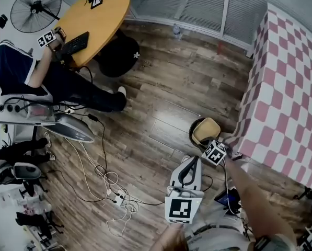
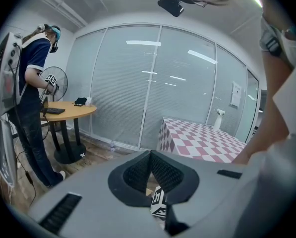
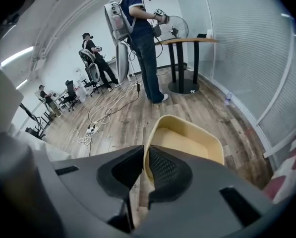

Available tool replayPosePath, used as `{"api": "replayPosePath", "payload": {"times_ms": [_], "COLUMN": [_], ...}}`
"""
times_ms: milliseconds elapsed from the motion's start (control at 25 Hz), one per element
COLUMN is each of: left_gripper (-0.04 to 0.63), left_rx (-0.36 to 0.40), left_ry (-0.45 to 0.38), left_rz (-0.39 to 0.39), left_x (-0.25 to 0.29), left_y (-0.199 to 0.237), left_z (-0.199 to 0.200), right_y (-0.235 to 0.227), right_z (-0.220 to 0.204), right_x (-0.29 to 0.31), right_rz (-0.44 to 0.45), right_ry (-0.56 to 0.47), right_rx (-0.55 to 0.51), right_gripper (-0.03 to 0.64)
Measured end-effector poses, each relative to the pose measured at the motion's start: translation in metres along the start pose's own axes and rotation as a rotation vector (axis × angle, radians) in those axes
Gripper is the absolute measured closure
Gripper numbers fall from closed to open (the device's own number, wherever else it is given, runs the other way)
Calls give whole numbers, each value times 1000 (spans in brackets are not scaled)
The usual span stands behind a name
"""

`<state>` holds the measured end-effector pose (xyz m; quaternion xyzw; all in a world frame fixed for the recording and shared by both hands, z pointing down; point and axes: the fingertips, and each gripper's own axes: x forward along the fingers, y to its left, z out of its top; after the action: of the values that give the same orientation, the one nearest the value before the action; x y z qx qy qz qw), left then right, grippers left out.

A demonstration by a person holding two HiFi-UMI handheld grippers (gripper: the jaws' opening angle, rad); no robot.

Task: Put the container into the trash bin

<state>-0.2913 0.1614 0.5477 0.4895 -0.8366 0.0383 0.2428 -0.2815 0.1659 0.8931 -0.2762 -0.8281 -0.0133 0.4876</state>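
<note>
Tan plastic container (image 1: 207, 130) hangs over the mouth of the black trash bin (image 1: 193, 135), whose dark rim shows along the container's nine o'clock side in the head view; whether the container touches the bin cannot be told. The bin stands on the wooden floor (image 1: 166, 82) between three and four o'clock of the head view's middle, just beside the corner of a table draped in a pink and white checked cloth (image 1: 286, 88). The right claw (image 1: 208, 141) comes in from the container's six o'clock side and pinches its near rim: in the right gripper view one ribbed pad lies inside the wall and the other outside, with the thin tan edge clamped between them and the open hollow of the container facing up beyond. The left claw (image 1: 193, 160) hovers between five and six o'clock of the head view's middle, near the bin but apart from it, with its jaws pressed together and nothing between them. A tangle of white and black cables (image 1: 110, 186) lies on the floor at about seven o'clock. Toward eleven o'clock a round yellow table (image 1: 101, 14) carries a black keyboard (image 1: 74, 43), with a person (image 1: 20, 69) beside it and a fan (image 1: 35, 7) behind.
</note>
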Motion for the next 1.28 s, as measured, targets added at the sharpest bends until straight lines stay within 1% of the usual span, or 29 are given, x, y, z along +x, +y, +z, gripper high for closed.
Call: {"api": "replayPosePath", "payload": {"times_ms": [160,360,480,520,600,640,800,1040,1120,1280], "left_gripper": [589,589,589,589,589,589,589,589,589,589], "left_rx": [-29,-41,-43,-42,-45,-50,-53,-66,-67,-64], "left_ry": [16,56,69,74,85,87,81,92,98,98], "left_rz": [6,32,42,45,51,55,61,66,70,72], "left_x": [3,5,7,8,9,9,6,0,0,3], "left_y": [8,21,26,27,28,28,27,27,29,31], "left_z": [-12,-28,-33,-35,-39,-40,-39,-42,-44,-43], "right_y": [0,-4,-15,-18,-21,-21,-17,-27,-27,-27], "right_z": [-25,-35,-38,-39,-42,-45,-53,-50,-44,-43], "right_x": [22,42,47,49,53,54,49,48,47,47], "right_rz": [32,69,56,50,53,53,46,-13,-16,0], "right_ry": [41,71,89,86,83,86,125,122,114,135], "right_rx": [29,45,76,94,121,123,107,101,95,82], "right_gripper": [591,591,586,577,475,463,454,466,471,476]}}
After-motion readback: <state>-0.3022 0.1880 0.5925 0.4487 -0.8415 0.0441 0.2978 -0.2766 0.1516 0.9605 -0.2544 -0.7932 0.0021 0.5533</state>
